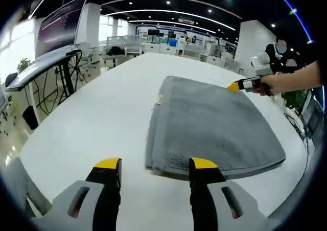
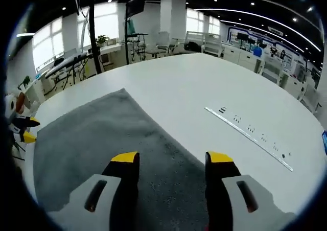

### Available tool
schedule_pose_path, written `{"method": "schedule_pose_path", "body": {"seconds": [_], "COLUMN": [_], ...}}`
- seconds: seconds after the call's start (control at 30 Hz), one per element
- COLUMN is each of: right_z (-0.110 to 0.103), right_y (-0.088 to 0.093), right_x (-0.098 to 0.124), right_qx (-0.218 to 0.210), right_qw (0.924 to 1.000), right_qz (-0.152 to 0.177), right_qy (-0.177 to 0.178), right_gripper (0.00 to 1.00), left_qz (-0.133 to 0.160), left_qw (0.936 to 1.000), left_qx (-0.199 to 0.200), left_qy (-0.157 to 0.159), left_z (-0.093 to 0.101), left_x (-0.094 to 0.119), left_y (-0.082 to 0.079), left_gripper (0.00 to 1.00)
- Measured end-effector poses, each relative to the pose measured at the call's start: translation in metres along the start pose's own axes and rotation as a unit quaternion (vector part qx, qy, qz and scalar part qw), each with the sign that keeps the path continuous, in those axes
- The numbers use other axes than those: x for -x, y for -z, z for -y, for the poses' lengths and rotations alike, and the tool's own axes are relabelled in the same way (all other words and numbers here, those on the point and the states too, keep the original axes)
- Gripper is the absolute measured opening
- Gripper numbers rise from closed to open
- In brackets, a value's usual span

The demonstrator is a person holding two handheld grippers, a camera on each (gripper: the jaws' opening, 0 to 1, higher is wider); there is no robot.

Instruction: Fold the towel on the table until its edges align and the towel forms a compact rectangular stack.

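A grey towel (image 1: 214,126) lies flat on the white table (image 1: 102,113), with a small tag (image 1: 159,99) on its left edge. My left gripper (image 1: 156,164) is open just short of the towel's near left corner, with nothing between its fingers. My right gripper (image 1: 236,86), held in a hand (image 1: 286,80), points at the towel's far right corner. In the right gripper view the right gripper (image 2: 172,159) is open and hovers over the towel (image 2: 102,134) near one edge. The left gripper (image 2: 26,130) shows at the towel's far side.
A long recessed strip (image 2: 250,131) runs across the table (image 2: 204,83) to the right of the towel. A large tilted screen on a stand (image 1: 61,24) is off the table's left side. Desks and chairs (image 1: 122,47) fill the room beyond.
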State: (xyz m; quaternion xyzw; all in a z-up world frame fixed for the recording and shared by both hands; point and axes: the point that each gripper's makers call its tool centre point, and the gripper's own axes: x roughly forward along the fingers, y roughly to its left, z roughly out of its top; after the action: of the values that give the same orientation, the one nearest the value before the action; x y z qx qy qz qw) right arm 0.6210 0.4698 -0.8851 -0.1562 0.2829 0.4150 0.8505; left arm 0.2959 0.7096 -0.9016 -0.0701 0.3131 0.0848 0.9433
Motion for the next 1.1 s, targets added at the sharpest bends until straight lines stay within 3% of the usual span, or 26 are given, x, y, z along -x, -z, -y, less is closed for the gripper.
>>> {"method": "schedule_pose_path", "body": {"seconds": [0.2,0.3,0.43,0.53,0.6,0.73,0.8,0.87,1.0,1.1], "right_z": [0.02,0.033,0.044,0.05,0.054,0.052,0.05,0.046,0.043,0.044], "right_y": [0.015,0.023,0.035,0.042,0.05,0.06,0.072,0.068,0.066,0.067], "right_x": [0.024,0.032,0.037,0.042,0.039,0.04,0.037,0.033,0.036,0.036], "right_qx": [-0.013,-0.027,-0.045,-0.07,-0.064,-0.059,-0.065,-0.078,-0.047,-0.053], "right_qw": [0.9997,0.9988,0.9976,0.9954,0.9954,0.9949,0.9934,0.9943,0.9972,0.9972], "right_qz": [-0.007,-0.011,-0.018,-0.021,-0.035,-0.051,-0.075,-0.054,-0.048,-0.044], "right_qy": [0.018,0.04,0.049,0.062,0.062,0.064,0.058,0.049,0.031,0.028], "right_gripper": [0.49,0.42,0.4,0.33,0.27,0.16,0.13,0.08,0.05,0.03], "left_qz": [0.001,-0.004,-0.003,0.001,0.001,0.004,0.005,0.012,0.023,0.017], "left_qw": [0.9999,0.9995,0.9992,0.9991,0.9993,0.999,0.9988,0.9983,0.9984,0.999], "left_qx": [0.01,0.012,0.021,0.027,0.032,0.043,0.047,0.053,0.048,0.036], "left_qy": [-0.012,-0.027,-0.035,-0.032,-0.02,-0.013,-0.014,-0.018,-0.02,-0.022], "left_z": [-0.006,-0.011,-0.011,-0.013,-0.008,-0.006,-0.006,-0.007,-0.005,-0.001], "left_x": [0.001,0.002,0.004,0.003,0.002,-0.004,-0.006,-0.007,-0.012,-0.011], "left_y": [0.0,0.003,0.004,0.004,0.004,0.003,0.004,0.003,0.002,0.002], "left_gripper": [0.53,0.43,0.38,0.34,0.29,0.23,0.22,0.16,0.11,0.1]}}
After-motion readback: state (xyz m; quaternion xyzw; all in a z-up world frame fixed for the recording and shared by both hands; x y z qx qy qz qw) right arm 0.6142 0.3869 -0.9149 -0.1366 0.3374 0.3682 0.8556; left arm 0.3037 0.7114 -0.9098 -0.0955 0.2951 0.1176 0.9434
